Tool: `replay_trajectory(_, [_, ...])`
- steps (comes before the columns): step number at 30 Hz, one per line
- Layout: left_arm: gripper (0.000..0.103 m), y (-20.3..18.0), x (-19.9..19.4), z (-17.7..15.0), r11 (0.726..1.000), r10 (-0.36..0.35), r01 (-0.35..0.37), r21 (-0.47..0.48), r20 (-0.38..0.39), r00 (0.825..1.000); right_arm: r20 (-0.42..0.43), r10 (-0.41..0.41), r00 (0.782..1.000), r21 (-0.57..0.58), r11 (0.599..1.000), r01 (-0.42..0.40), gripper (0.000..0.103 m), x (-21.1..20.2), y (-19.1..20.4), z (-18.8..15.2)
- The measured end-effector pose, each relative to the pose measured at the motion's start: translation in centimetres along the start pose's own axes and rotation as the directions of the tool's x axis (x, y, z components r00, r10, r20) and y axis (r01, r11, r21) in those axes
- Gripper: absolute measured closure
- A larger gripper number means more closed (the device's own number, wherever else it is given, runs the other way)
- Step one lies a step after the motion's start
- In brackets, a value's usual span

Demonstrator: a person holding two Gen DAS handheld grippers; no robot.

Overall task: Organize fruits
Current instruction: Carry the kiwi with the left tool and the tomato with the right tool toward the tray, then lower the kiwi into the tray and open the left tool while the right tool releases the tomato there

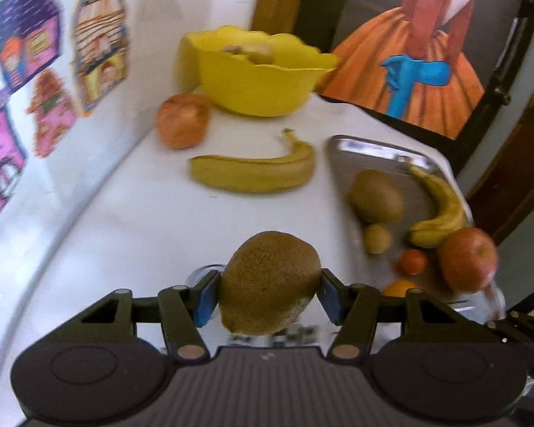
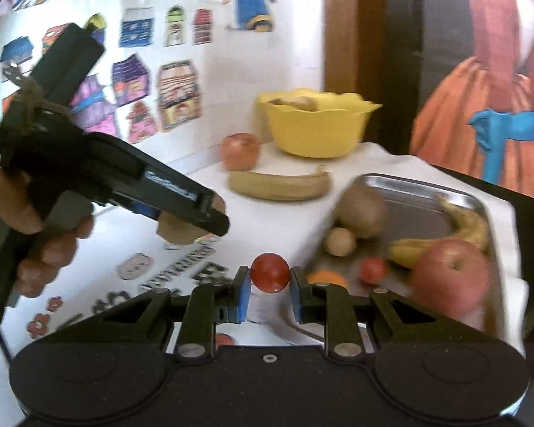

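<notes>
Left gripper (image 1: 268, 297): its two blue-padded fingers (image 1: 204, 300) are spread about as wide as a large kiwi (image 1: 268, 284) and press on both its sides; the fruit is pinched between the pads, above the white table (image 1: 142, 220).
Left gripper from the right wrist view (image 2: 195, 220): the black tool is held in a hand (image 2: 35, 227) at the left, with the brown kiwi (image 2: 174, 231) showing under its tip.
Right gripper (image 2: 270, 286): the fingers (image 2: 242, 297) are set fairly narrow and pinch a small red tomato (image 2: 270, 272) from both sides; the pads touch it.
Metal tray (image 1: 359, 149): it lies on the right part of the table and holds a second kiwi (image 1: 375, 195), a small pale round fruit (image 1: 377, 238), a banana (image 1: 439, 210), a small red fruit (image 1: 412, 261), a red apple (image 1: 468, 259) and an orange (image 1: 398, 288) at its near edge.
Tray in the right wrist view (image 2: 409, 181): it sits just right of the held tomato, with the same fruits blurred inside.
Loose banana (image 1: 252, 170): it lies on the table between the tray and the wall, apart from the tray.
Loose apple (image 1: 183, 121): it stands near the wall, just beside the yellow bowl (image 1: 260, 74).
Yellow bowl: it stands at the far end of the table with something pale inside; what it is cannot be told.
Wall (image 1: 53, 53): it carries coloured drawings of houses.
</notes>
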State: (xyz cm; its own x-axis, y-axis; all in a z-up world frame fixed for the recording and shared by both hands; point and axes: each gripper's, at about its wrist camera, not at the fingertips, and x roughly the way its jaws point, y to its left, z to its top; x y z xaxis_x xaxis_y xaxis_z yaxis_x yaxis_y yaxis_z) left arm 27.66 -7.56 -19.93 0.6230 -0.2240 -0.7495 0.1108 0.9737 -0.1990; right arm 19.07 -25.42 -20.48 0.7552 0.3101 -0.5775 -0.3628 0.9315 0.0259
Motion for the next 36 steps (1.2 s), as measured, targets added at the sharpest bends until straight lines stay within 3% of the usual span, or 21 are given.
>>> replay_trajectory(9, [0.040,-5.7,1.0,1.0,0.999,-0.046,0.046,0.015,0.027,0.999,-0.024,-0.065,0.998,0.018,0.998,0.065,0.078,-1.4,-5.1,-1.3])
replay_trajectory(13, [0.040,-8.0,2.1,1.9,0.999,-0.038,0.037,0.022,0.035,0.999,-0.054,-0.076,0.996,0.086,0.993,0.081,0.078,-1.4,-6.7,-1.9])
replay_trajectory(26, [0.040,-13.2,4.2,2.4,0.998,-0.038,0.037,0.045,0.037,0.999,-0.060,-0.024,0.998,0.110,0.993,0.031,0.078,-0.9,-9.4,-3.0])
replay_trajectory(36, [0.040,-14.8,6.2,5.1,1.000,-0.019,0.017,0.026,0.085,0.996,-0.065,0.016,0.998,0.117,0.993,-0.008,0.078,-0.4,-9.9,-3.2])
